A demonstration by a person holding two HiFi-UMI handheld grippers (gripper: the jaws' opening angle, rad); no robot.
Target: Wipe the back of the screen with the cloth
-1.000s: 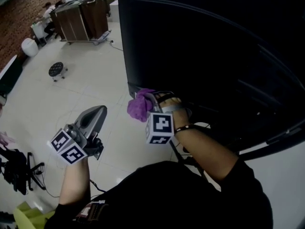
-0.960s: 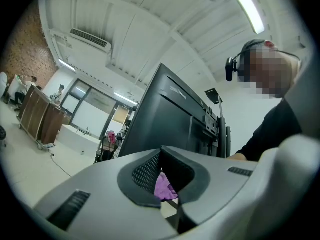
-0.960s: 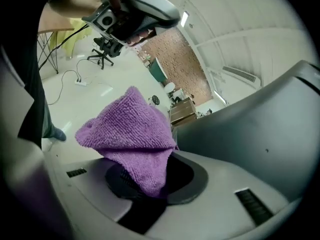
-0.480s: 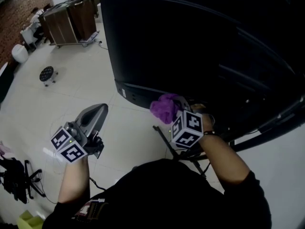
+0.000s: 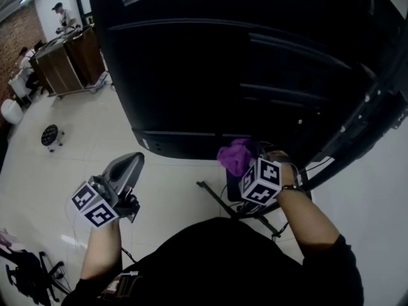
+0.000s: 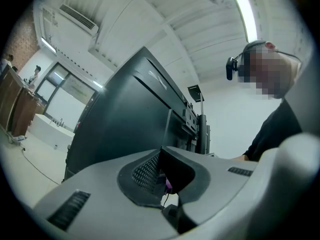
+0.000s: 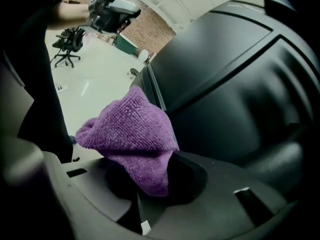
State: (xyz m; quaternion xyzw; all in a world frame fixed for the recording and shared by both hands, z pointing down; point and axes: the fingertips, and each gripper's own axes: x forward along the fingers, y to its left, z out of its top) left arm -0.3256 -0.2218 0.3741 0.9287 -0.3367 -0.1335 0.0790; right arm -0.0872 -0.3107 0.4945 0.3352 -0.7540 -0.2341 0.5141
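Pale tiled floor [image 5: 57, 171] spreads through an open workroom, with a wooden counter [image 5: 64, 62] and a round stool [image 5: 50, 134] well off at the far left, as a person leans in behind a large dark screen [image 5: 210, 75] mounted on a black stand [image 5: 357, 126]. The right tool [image 5: 250, 161] is clamped on a bunched purple cloth [image 5: 234, 157], which is held up at the lower edge of the screen's rear panel. From the right gripper view the cloth [image 7: 132, 134] billows out ahead of the closed jaws, so soft pile rather than hard plastic faces the dark casing [image 7: 225, 69]. Whether the fabric actually touches the panel cannot be told; it is at least just beside it. That placement suggests a wiping pass along the bottom of the back, low and near the stand. The left tool [image 5: 124, 171] hangs well apart over the floor, its jaws drawn together on nothing, as the left gripper view confirms [image 6: 162, 179]. It appears parked out of the way, since the wipe is a one-handed job. Most of the rear surface rises above the cloth, so the greater part of the task seems to lie ahead. Ribs and raised fittings on the casing are likely to catch the cloth's loose folds.
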